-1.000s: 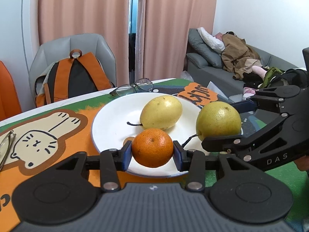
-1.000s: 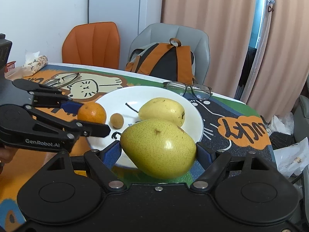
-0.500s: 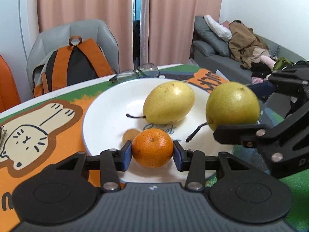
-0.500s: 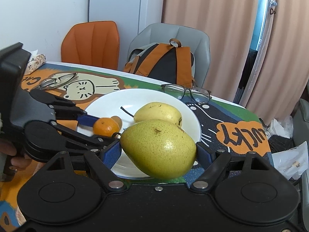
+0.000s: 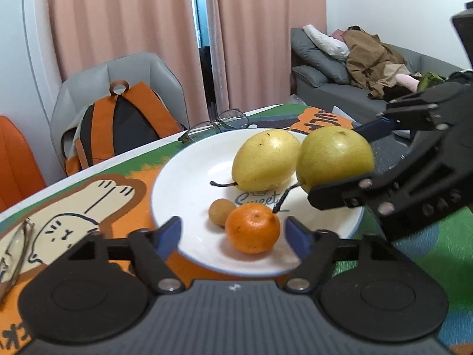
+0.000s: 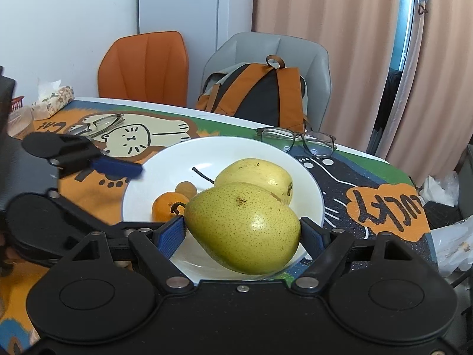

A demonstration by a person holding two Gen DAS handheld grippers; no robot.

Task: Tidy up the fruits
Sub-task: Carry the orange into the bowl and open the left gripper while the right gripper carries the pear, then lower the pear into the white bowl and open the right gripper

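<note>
Left gripper [image 5: 233, 232] hangs over the near rim of the white plate [image 5: 177, 195] with its jaws opening, the blue pads standing clear on either side of the mandarin [image 5: 252, 227], which sits on the plate between them and touches neither pad. Just beyond the mandarin, touching or nearly touching it on its far left, lies a small brown round fruit [image 5: 221, 212]. Farther in on the plate rests a yellow pear [image 5: 266, 159] on its side, its dark stem pointing toward the plate's left half. Right gripper [image 6: 242, 232] is clamped on a green pear [image 6: 244, 227], both blue pads pressed against its flanks; this pear is held over the plate's near right edge, just beside the yellow pear, and its stem points down toward the mandarin. Whether the green pear rests on the plate or is carried just above it cannot be told. From the right wrist view the left gripper's upper finger [image 6: 116, 169] reaches in over the plate's left rim. The plate stands on a desk [image 6: 384, 207] covered with a colourful cat-print mat. Beyond the plate's far rim lies a pair of dark-framed glasses [image 6: 297, 140]; well to the plate's left a second pair of glasses [image 6: 100, 124] lies on the cat drawing, and farther left still a tissue pack [image 6: 51, 102]. Behind the desk, past the plate, stand an orange chair [image 6: 145, 65] and a grey chair [image 6: 269, 50] carrying an orange and black backpack [image 6: 260, 94].
</note>
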